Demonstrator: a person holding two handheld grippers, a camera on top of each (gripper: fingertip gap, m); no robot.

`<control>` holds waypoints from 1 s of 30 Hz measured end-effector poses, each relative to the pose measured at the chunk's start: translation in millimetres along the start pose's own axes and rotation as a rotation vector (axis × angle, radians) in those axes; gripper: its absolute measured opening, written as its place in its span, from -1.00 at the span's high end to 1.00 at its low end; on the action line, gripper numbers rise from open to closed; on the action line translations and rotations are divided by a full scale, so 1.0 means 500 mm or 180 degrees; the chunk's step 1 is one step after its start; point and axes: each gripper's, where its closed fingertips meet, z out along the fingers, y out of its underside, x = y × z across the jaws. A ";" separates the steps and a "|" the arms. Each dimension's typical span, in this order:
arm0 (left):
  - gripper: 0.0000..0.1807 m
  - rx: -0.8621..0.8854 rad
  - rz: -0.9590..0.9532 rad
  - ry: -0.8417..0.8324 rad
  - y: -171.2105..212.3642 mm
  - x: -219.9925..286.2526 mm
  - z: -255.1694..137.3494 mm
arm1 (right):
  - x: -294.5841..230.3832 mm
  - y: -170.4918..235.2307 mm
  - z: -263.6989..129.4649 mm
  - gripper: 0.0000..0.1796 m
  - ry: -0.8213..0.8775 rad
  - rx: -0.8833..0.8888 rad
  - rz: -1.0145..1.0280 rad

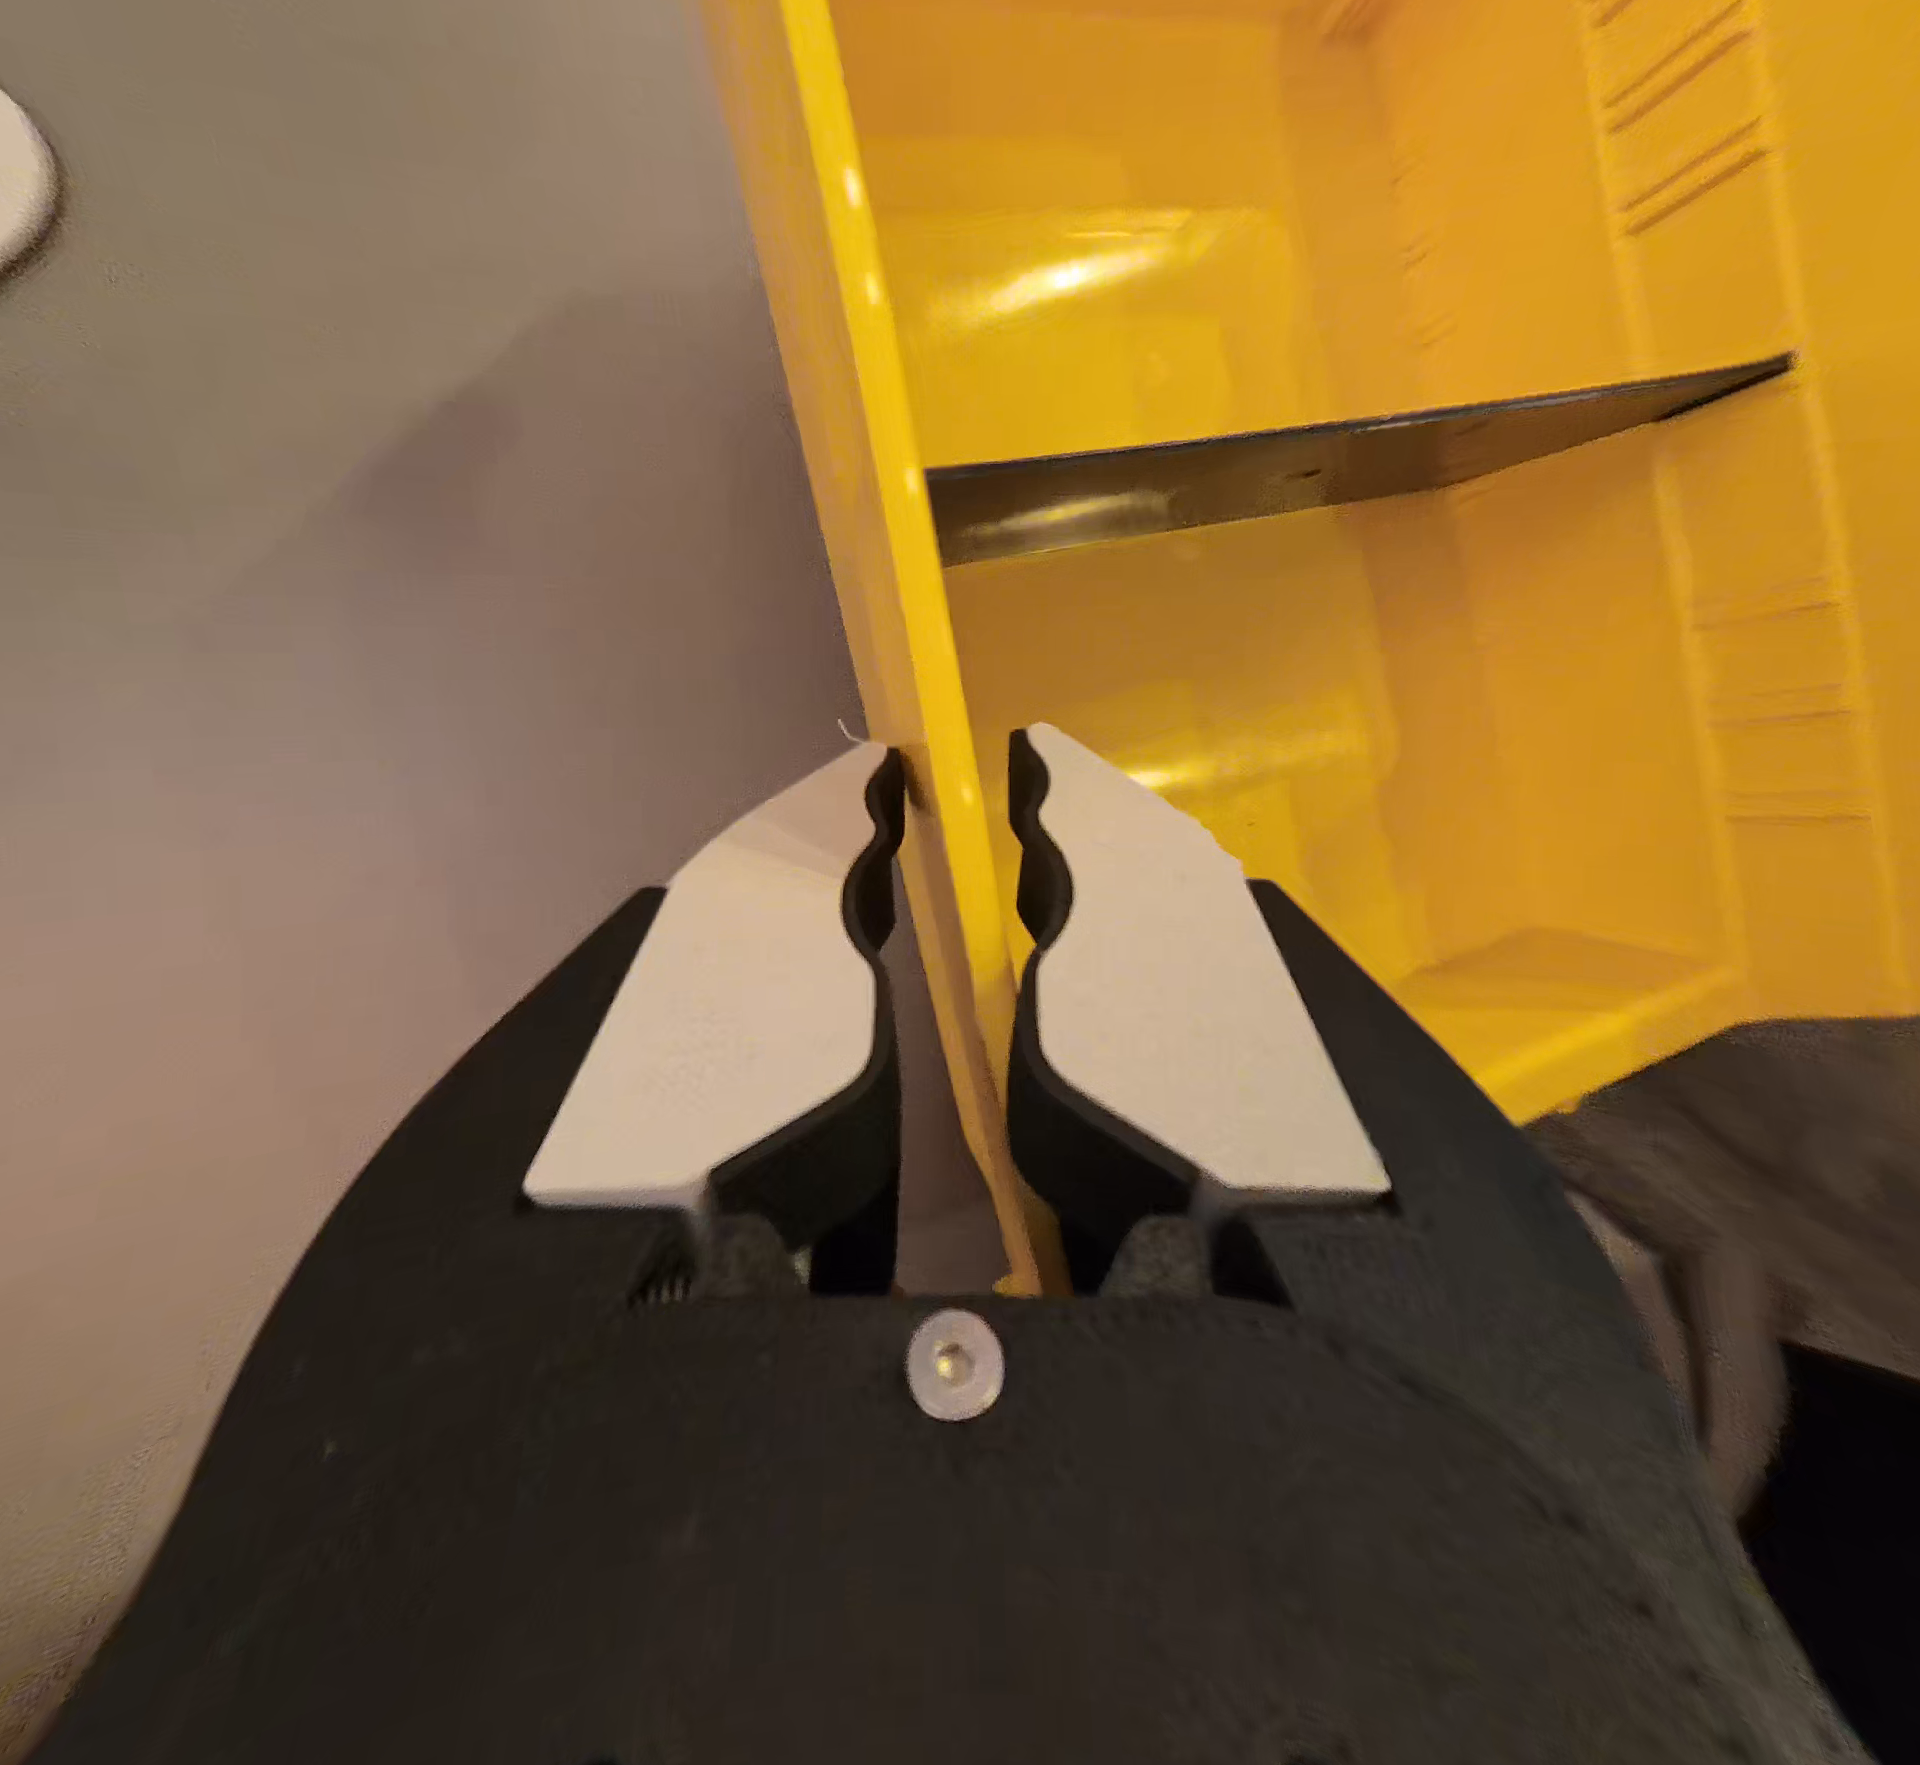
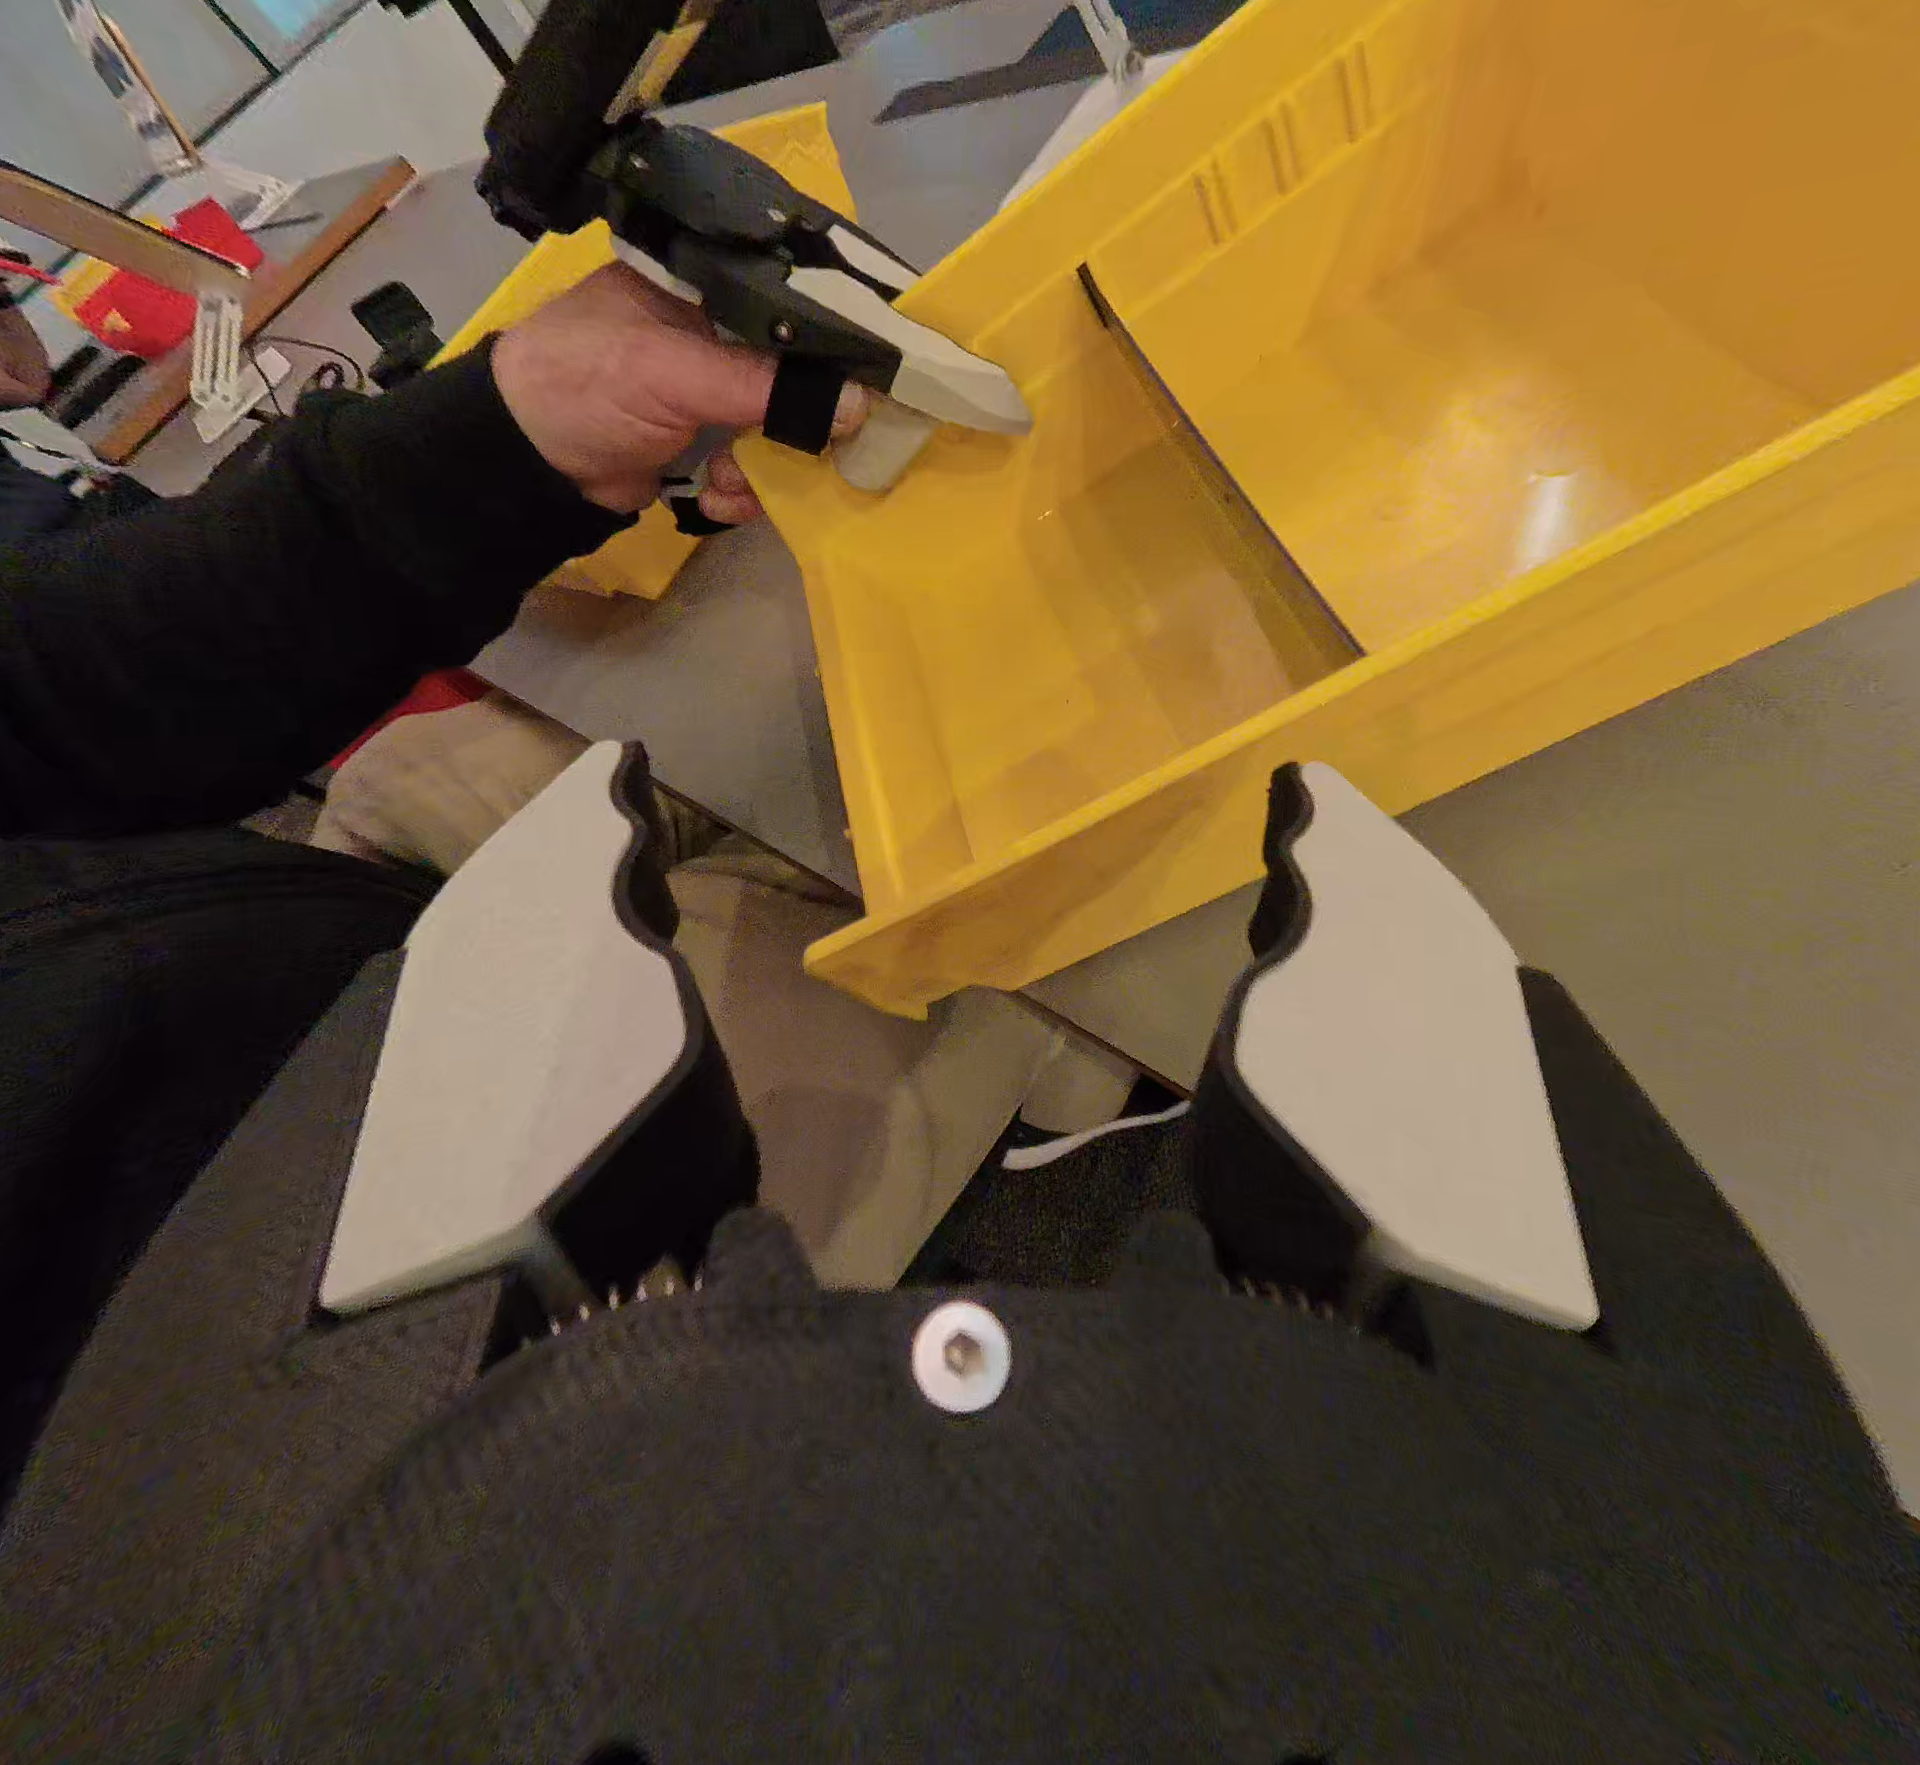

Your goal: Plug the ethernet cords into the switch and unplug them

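A big yellow plastic bin (image 2: 1455,676) with a black divider (image 2: 1216,468) across its inside sits tilted on the grey table, its front corner over the table edge. My left gripper (image 1: 954,749) is shut on the bin's side wall (image 1: 831,261), one finger inside and one outside. It also shows in the right wrist view (image 2: 935,406), held by a hand (image 2: 623,385). My right gripper (image 2: 956,770) is open and empty, just below the bin's front corner. The bin looks empty. No ethernet cord or switch shows in either view.
A second yellow bin (image 2: 540,281) lies behind the left hand. The grey table (image 2: 1662,884) runs on to the right of the bin. Red objects (image 2: 156,292) and white stands (image 2: 218,354) are at the far left. The person's legs are below the table edge. Tip to tip, the grippers are about 20 cm apart.
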 end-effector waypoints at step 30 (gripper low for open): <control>0.01 0.0459 -0.0768 0.1158 -0.117 0.192 0.118 | 0.506 -0.078 -0.003 0.87 0.1433 -0.1696 -0.0636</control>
